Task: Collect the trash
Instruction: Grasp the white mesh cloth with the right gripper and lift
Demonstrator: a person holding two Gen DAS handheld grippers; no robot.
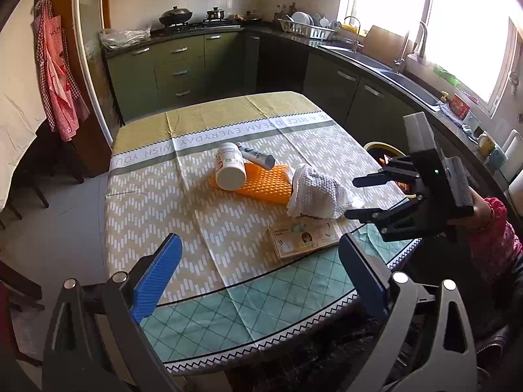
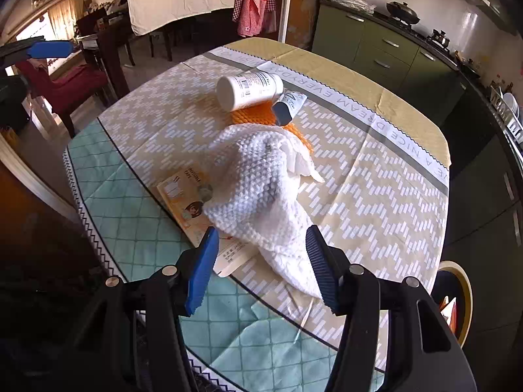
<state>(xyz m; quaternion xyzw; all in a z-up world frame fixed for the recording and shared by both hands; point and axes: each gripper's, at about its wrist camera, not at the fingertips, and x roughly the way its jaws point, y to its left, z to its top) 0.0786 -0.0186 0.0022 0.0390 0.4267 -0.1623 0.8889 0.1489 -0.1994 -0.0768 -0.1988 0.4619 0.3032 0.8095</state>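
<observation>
Left tongs [image 1: 258, 281]: spread wide, nothing between the blue pads, hung over the near tabletop [image 1: 209, 261] edge at the bottom of the left wrist view
Right tongs [image 2: 261, 268]: parted about halfway, empty, poised at the lower centre of the right wrist view just short of the white knitted cloth [image 2: 261, 189], whose near end lay between the pads without visible contact
Card packet [image 2: 186, 196]: flat, partly under the cloth's left side
Orange mat [image 2: 258, 114]: beyond the cloth, bearing a white bottle [image 2: 248, 91] on its side and a small grey tube [image 2: 287, 106] leaning against it
Bin [image 2: 464, 290]: yellow-rimmed, lower right of the frame, beside the tabletop, some contents visible
Task status, judged: every listed item still lay on the tabletop; collection far from complete; cloth the likely next pick
</observation>
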